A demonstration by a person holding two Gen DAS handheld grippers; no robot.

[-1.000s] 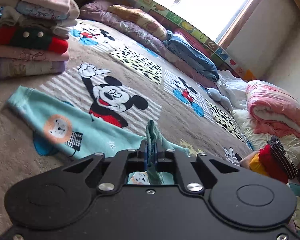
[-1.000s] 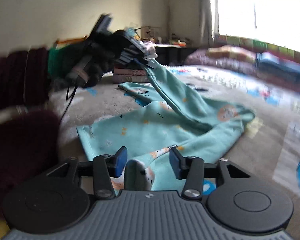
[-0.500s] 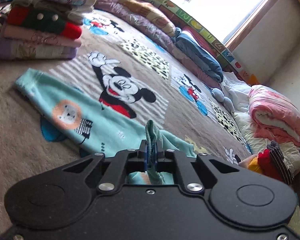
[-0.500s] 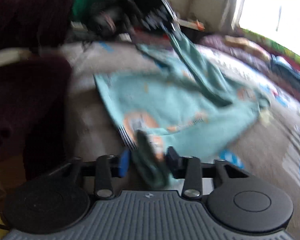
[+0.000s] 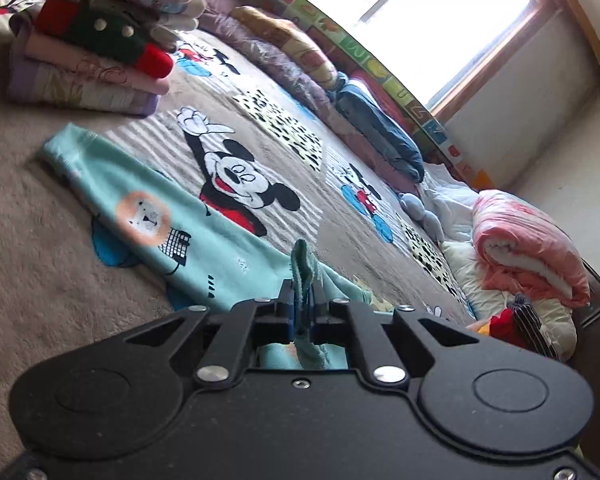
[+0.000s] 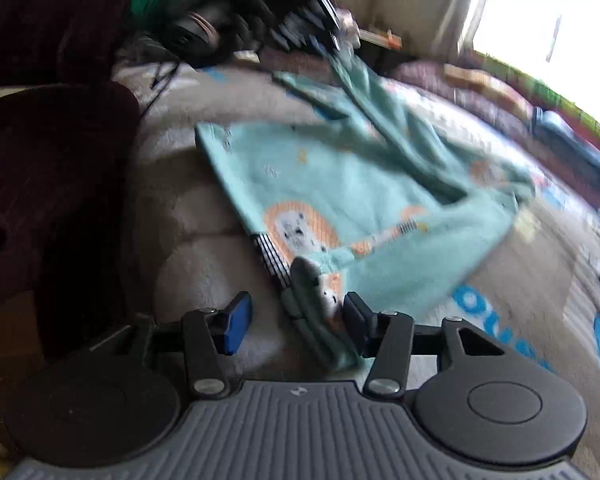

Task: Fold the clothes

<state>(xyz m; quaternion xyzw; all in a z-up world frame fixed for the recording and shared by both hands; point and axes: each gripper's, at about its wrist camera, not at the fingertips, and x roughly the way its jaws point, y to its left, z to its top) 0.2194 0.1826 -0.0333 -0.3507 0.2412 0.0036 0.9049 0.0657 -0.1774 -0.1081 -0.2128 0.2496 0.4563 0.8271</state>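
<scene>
A teal child's garment (image 5: 160,216) with lion prints lies spread on the Mickey Mouse blanket (image 5: 260,152). My left gripper (image 5: 303,300) is shut on a bunched fold of it, held just above the bed. In the right wrist view the same garment (image 6: 360,184) lies flat, one end lifted up to the left gripper (image 6: 320,16) at the back. My right gripper (image 6: 296,320) is open, with the garment's striped hem corner (image 6: 320,312) lying between its fingers, against the right finger (image 6: 356,320).
A stack of folded clothes (image 5: 92,40) stands at the back left. Rolled bedding lines the window side (image 5: 340,88). A pink quilt (image 5: 528,248) and loose clothes (image 5: 516,324) lie at the right. The person's dark sleeve (image 6: 52,160) fills the left of the right wrist view.
My right gripper has opened wider and swung over the hem corner, which now rests against its right finger. My left gripper stays shut on the fold and has moved closer to the bed.
</scene>
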